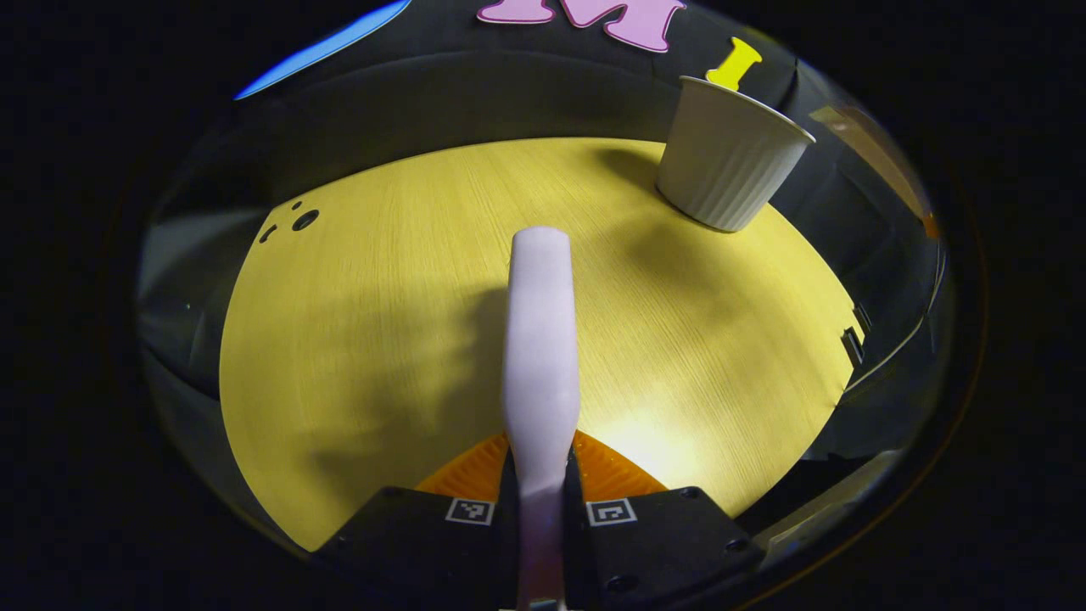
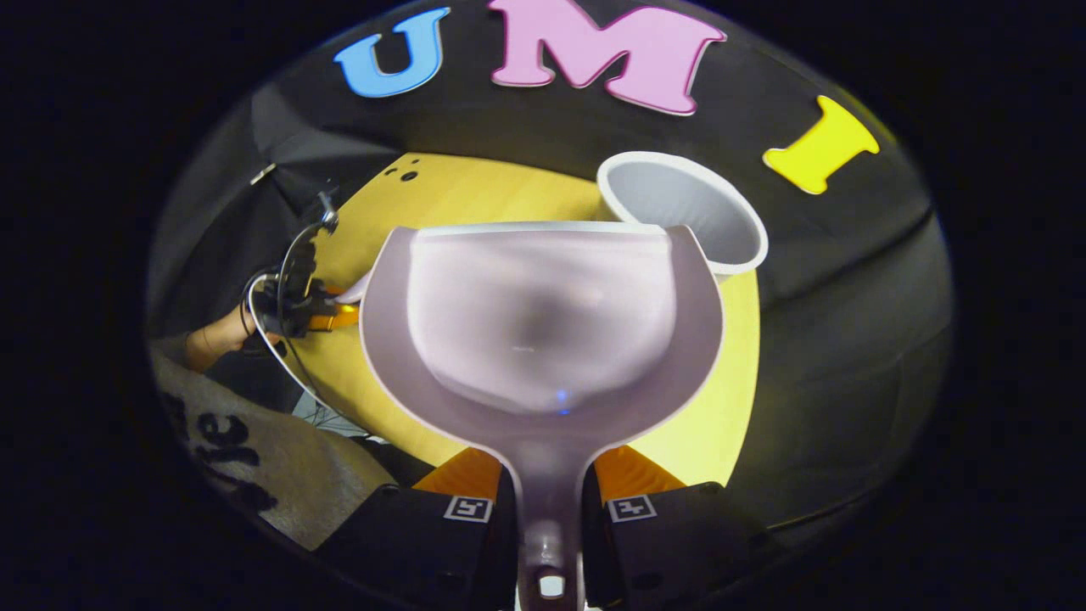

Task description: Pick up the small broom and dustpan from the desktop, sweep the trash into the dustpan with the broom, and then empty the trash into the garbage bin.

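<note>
In the left gripper view my left gripper [image 1: 540,465] is shut on the pale lilac broom [image 1: 540,339], which points forward over the yellow desktop [image 1: 365,322]. The white ribbed garbage bin [image 1: 725,157] stands far right of it. In the right gripper view my right gripper [image 2: 547,477] is shut on the handle of the pale dustpan [image 2: 543,322], held level above the desktop [image 2: 475,199]. The pan's front lip is close to the open bin [image 2: 679,212]. A dim blur shows inside the pan; I cannot tell if it is trash. The left gripper [image 2: 335,312] and a hand appear at the left.
Small dark holes [image 1: 304,220] mark the desktop's far left corner. The table edge [image 1: 848,348] drops off on the right. A person's sleeve and printed clothing [image 2: 254,458] lie at the lower left of the right gripper view. Cables [image 2: 284,255] trail from the left gripper.
</note>
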